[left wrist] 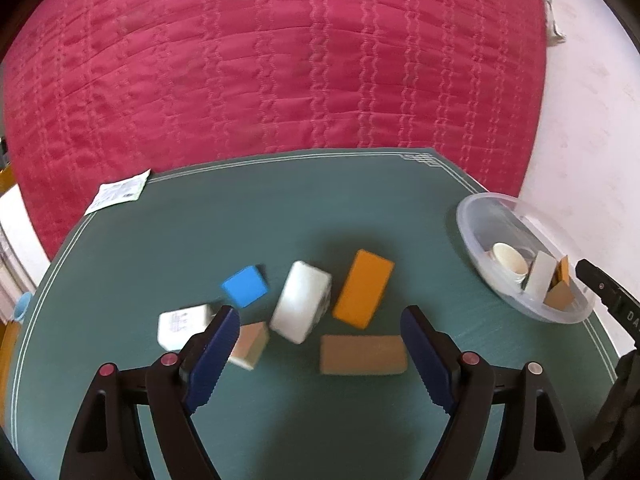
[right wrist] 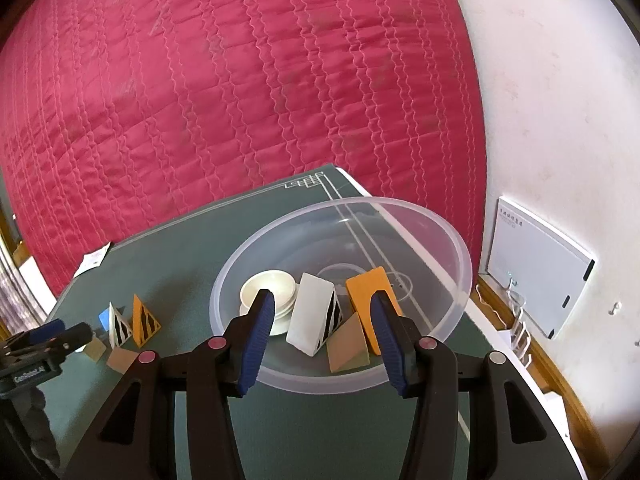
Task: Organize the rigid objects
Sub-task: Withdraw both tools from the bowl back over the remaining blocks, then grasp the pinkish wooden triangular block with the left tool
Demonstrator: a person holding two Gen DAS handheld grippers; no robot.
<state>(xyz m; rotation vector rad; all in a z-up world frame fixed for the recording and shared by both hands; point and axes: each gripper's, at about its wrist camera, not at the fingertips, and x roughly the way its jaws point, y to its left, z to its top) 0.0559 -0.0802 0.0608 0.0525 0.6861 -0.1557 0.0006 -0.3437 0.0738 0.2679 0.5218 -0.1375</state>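
In the left wrist view my left gripper (left wrist: 320,316) is open and empty above a green table mat (left wrist: 280,208). Between and ahead of its fingers lie a white block (left wrist: 301,306), an orange block (left wrist: 363,288), a brown block (left wrist: 363,355), a blue block (left wrist: 245,286), a small tan block (left wrist: 250,345) and a white charger (left wrist: 182,326). In the right wrist view my right gripper (right wrist: 322,304) is open and empty over a clear plastic bowl (right wrist: 452,240). The bowl holds a white wedge (right wrist: 310,316), an orange wedge (right wrist: 370,286), a tan wedge (right wrist: 347,346) and a white round dish (right wrist: 270,286).
A red quilted bed (left wrist: 280,60) lies beyond the table. A paper slip (left wrist: 120,192) sits at the mat's far left corner. The bowl (left wrist: 476,220) stands at the mat's right edge. A white panel (right wrist: 536,272) leans on the wall at right. The left gripper (right wrist: 52,336) shows at left.
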